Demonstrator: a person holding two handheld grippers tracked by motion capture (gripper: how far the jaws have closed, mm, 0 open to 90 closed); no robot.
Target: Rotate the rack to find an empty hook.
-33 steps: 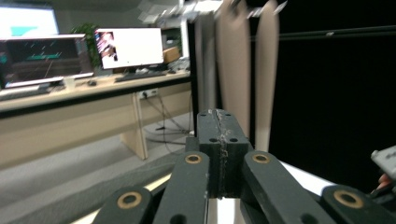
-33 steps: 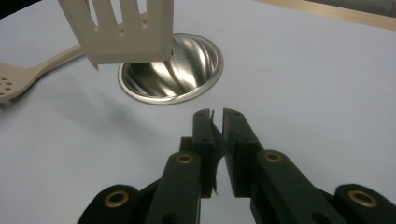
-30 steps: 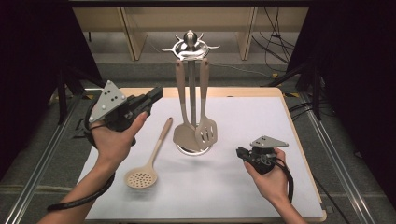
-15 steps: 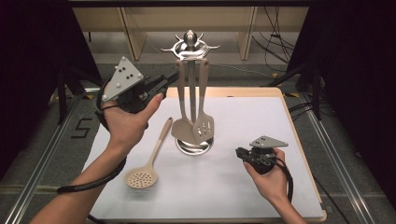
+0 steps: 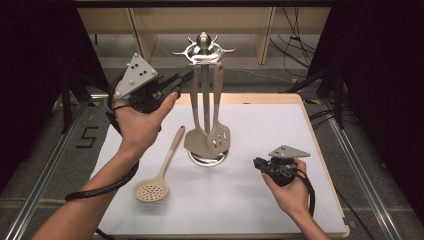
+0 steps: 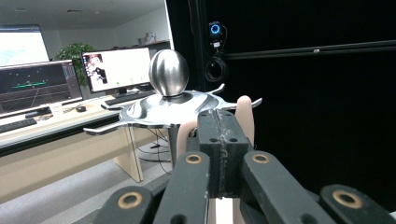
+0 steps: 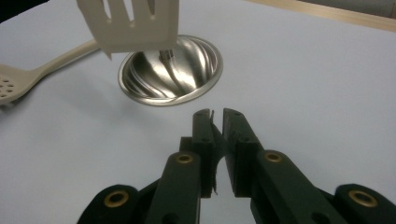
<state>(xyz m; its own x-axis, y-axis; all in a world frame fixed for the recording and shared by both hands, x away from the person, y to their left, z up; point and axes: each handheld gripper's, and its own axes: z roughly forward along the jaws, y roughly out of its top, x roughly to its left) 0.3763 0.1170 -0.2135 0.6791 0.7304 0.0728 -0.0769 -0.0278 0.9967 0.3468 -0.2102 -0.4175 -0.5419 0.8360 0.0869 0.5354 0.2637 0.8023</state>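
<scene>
A chrome utensil stand [image 5: 202, 47] rises from a round base [image 5: 207, 159] at the middle of the white table. A solid beige spatula [image 5: 196, 140] and a slotted one [image 5: 219, 137] hang from it. On the table to its left lies a beige skimmer spoon [image 5: 152, 190]. My left gripper [image 5: 182, 77] is held high, shut and holding nothing, its tips just left of the hanging handles under the stand's top. In the left gripper view the shut left gripper [image 6: 219, 121] points at the stand's ball [image 6: 168, 72]. My right gripper [image 5: 257, 164] rests low at the right, shut, holding nothing.
In the right gripper view the right gripper [image 7: 215, 114] faces the stand's base [image 7: 170, 70], with the slotted spatula's blade [image 7: 135, 21] above it and the skimmer spoon [image 7: 28, 79] at far left. Black curtains flank the table [image 5: 280, 130]; a desk with monitors [image 6: 116, 70] stands beyond.
My left gripper has risen and moved right, from beside the skimmer's handle up to the stand's top. The right gripper has stayed put.
</scene>
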